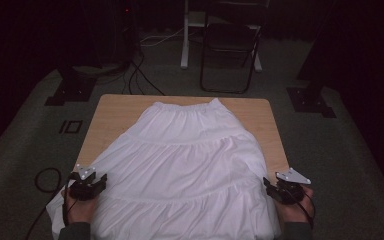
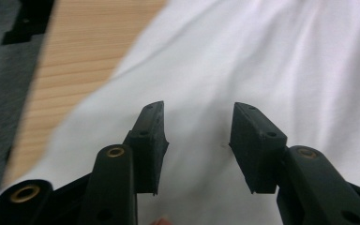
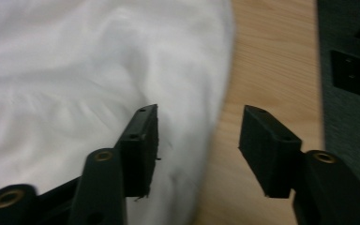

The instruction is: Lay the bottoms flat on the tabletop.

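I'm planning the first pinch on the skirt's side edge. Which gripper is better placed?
Probably the right gripper: its open jaws straddle the white skirt's edge over the table. The left gripper, also open, hovers over flat cloth.

Beyond the far edge of the wooden table (image 1: 111,116) stands a black folding chair (image 1: 228,46), dim against the dark backdrop. Just left of it rises a white stand leg (image 1: 184,35). Black cables (image 1: 141,75) snake across the grey carpet (image 1: 25,145) toward the table's far left corner. Two black base plates sit on the floor, one at far left (image 1: 71,87), one at far right (image 1: 311,100). A small black rectangular frame (image 1: 71,126) lies left of the table.
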Tool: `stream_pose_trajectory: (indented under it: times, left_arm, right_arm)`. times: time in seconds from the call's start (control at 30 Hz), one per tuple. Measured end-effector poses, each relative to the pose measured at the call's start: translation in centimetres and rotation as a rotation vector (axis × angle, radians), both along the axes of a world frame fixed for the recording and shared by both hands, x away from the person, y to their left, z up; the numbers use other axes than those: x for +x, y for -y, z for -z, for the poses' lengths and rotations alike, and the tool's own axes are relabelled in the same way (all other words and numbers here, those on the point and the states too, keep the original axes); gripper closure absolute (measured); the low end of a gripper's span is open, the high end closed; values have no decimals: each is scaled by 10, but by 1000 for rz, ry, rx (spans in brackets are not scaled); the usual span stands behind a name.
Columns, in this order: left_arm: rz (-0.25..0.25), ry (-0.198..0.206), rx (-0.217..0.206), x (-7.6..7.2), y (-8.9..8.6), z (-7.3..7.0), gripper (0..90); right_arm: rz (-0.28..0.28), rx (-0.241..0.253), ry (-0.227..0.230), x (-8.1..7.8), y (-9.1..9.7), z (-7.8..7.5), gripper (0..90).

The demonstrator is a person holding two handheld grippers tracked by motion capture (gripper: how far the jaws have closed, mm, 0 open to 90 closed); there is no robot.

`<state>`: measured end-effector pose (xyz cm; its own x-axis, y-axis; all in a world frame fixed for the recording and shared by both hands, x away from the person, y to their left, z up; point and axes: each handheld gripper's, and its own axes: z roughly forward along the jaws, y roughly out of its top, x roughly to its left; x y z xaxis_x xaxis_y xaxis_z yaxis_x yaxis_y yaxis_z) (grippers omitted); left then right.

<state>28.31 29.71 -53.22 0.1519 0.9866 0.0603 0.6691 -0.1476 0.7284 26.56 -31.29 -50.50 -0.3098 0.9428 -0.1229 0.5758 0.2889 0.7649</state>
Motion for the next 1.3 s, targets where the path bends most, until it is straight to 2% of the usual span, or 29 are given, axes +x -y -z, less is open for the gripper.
stream_pose_trajectory:
  times: [0.13, 0.2, 0.3, 0.33, 0.37, 0.43, 0.53, 0.6, 0.63, 0.7, 0.73, 0.77, 0.8, 0.87, 0.9, 0.93, 0.97, 1.0, 1.07, 1.1, 1.17, 1.23, 1.3]
  left_arm:
    - [19, 3, -1, 4, 7, 5, 541]
    - [20, -7, 3, 4, 7, 8, 532]
    - [11, 4, -29, 3, 5, 10, 514]
    - [11, 4, -29, 3, 5, 10, 506]
    - [9, 15, -50, 3, 2, 12, 499]
    - [0, 13, -61, 3, 1, 12, 494]
    - [-2, 13, -59, 3, 1, 12, 488]
    - [-3, 13, -60, 3, 1, 12, 485]
    - [-4, 13, -59, 3, 1, 12, 485]
    - [-4, 12, -59, 3, 1, 12, 484]
    - [-3, 12, -59, 3, 1, 12, 484]
    - [-3, 12, -59, 3, 1, 12, 484]
    - [-4, 13, -59, 3, 1, 12, 484]
    - [-6, 13, -59, 3, 1, 12, 484]
    - [-6, 13, -59, 3, 1, 12, 484]
    - [-6, 13, -59, 3, 1, 12, 484]
    - [-8, 13, -60, 3, 1, 12, 484]
    - [-9, 12, -59, 3, 1, 12, 485]
    - [-12, 12, -58, 3, 2, 12, 485]
    - [-14, 12, -59, 2, 2, 12, 485]
    - [-14, 13, -60, 2, 2, 12, 484]
    - [-13, 12, -60, 2, 3, 12, 483]
    - [-13, 11, -59, 2, 3, 12, 482]
  right_arm:
    - [27, 10, -19, -16, 17, 2, 588]
    - [33, 12, -45, -24, 23, 6, 592]
    - [45, 45, -79, -35, 29, 13, 566]
    - [45, 45, -79, -35, 29, 13, 566]
    - [29, 104, -106, -44, 30, 18, 556]
    - [9, 117, -125, -49, 25, 20, 537]
    - [-28, 119, -168, -54, 15, 24, 508]
    - [-34, 89, -208, -55, 8, 28, 512]
    - [-31, 70, -219, -55, 5, 31, 536]
    - [-33, 73, -224, -56, 4, 29, 701]
    - [-28, 66, -230, -56, 5, 28, 815]
    - [-21, 62, -239, -55, 7, 28, 882]
    - [-19, 46, -242, -53, 10, 27, 889]
    - [24, -38, -234, -48, 19, 24, 893]
    - [24, -38, -234, -48, 19, 24, 893]
    - [54, -69, -223, -45, 26, 22, 893]
    - [132, -96, -189, -35, 47, 14, 895]
    - [163, -113, -169, -31, 57, 9, 895]
    - [212, -146, -132, -24, 71, -1, 895]
    - [257, -180, -105, -20, 79, -7, 895]
    - [312, -199, -63, -16, 85, -15, 876]
    - [340, -200, -40, -14, 85, -17, 711]
    - [338, -180, -35, -14, 80, -17, 595]
